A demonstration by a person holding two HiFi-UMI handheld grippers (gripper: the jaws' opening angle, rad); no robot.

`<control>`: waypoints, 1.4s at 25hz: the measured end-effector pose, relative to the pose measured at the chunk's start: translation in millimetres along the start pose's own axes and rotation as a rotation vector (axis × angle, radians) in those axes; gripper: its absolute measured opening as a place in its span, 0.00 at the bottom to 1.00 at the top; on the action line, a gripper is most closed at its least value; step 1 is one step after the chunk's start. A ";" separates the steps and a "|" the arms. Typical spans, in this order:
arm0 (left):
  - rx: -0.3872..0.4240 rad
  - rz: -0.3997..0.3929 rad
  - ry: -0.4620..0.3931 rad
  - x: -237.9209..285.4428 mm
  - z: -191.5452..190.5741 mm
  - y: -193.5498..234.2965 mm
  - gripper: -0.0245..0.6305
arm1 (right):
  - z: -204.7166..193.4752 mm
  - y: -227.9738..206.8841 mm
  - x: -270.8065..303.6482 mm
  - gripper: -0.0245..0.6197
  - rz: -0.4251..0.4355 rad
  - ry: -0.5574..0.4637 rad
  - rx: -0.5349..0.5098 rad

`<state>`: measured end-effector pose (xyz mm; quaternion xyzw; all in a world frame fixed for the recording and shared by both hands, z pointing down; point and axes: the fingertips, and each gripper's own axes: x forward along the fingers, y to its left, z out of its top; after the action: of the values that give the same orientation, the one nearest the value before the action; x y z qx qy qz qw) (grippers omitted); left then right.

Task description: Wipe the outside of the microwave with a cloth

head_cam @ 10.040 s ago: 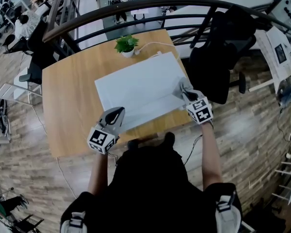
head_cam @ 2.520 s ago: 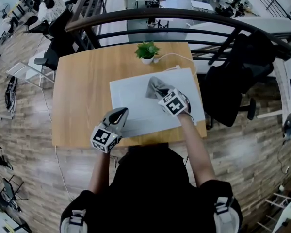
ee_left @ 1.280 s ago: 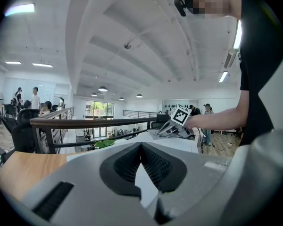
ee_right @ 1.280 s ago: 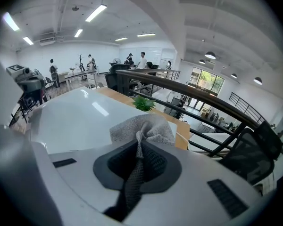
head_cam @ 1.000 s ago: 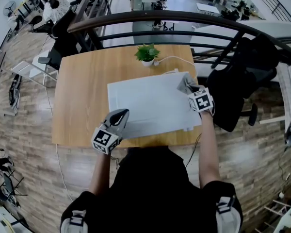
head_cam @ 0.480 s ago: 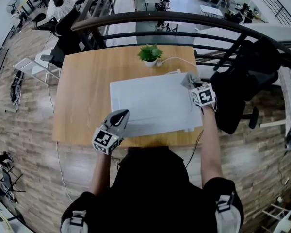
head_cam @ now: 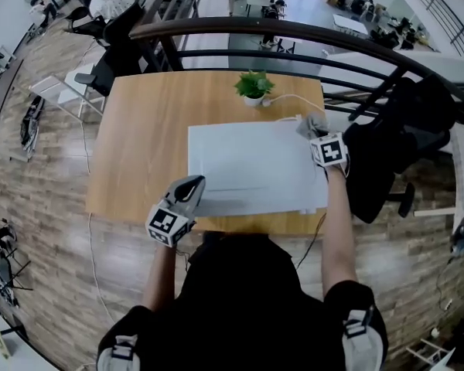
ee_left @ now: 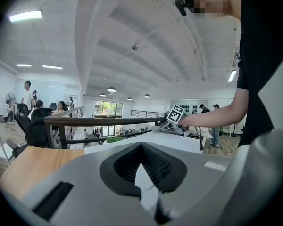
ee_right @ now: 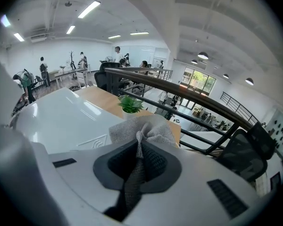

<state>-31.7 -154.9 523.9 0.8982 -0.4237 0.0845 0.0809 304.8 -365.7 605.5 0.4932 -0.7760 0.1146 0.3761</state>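
The white microwave [head_cam: 247, 165] stands on a wooden table [head_cam: 135, 145]; I look down on its top. My right gripper [head_cam: 315, 130] is shut on a grey cloth [head_cam: 312, 123] at the top's far right corner. From the right gripper view the cloth [ee_right: 144, 131] bunches out of the shut jaws over the microwave's top [ee_right: 61, 119]. My left gripper [head_cam: 187, 188] rests at the microwave's near left edge, shut with nothing in it. Along its own jaws, the left gripper [ee_left: 141, 147] faces the white top [ee_left: 179, 142] and the right hand's marker cube [ee_left: 176, 113].
A small potted plant [head_cam: 253, 86] and a white cable [head_cam: 290, 99] lie behind the microwave. A dark curved railing [head_cam: 294, 37] runs past the table's far edge. A black office chair [head_cam: 402, 145] stands to the right. People sit at desks far off.
The right gripper with the cloth swept from the middle of the microwave's top to its far right corner. The left gripper stayed at the near left edge.
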 end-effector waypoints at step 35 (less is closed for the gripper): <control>-0.025 -0.009 -0.028 -40.2 -10.5 35.5 0.04 | 60.8 146.1 19.4 0.05 0.095 -0.023 -0.142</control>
<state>-85.3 -144.8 527.8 0.9001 -0.4218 0.0663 0.0865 147.3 -341.0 605.2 0.4291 -0.8091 0.0711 0.3952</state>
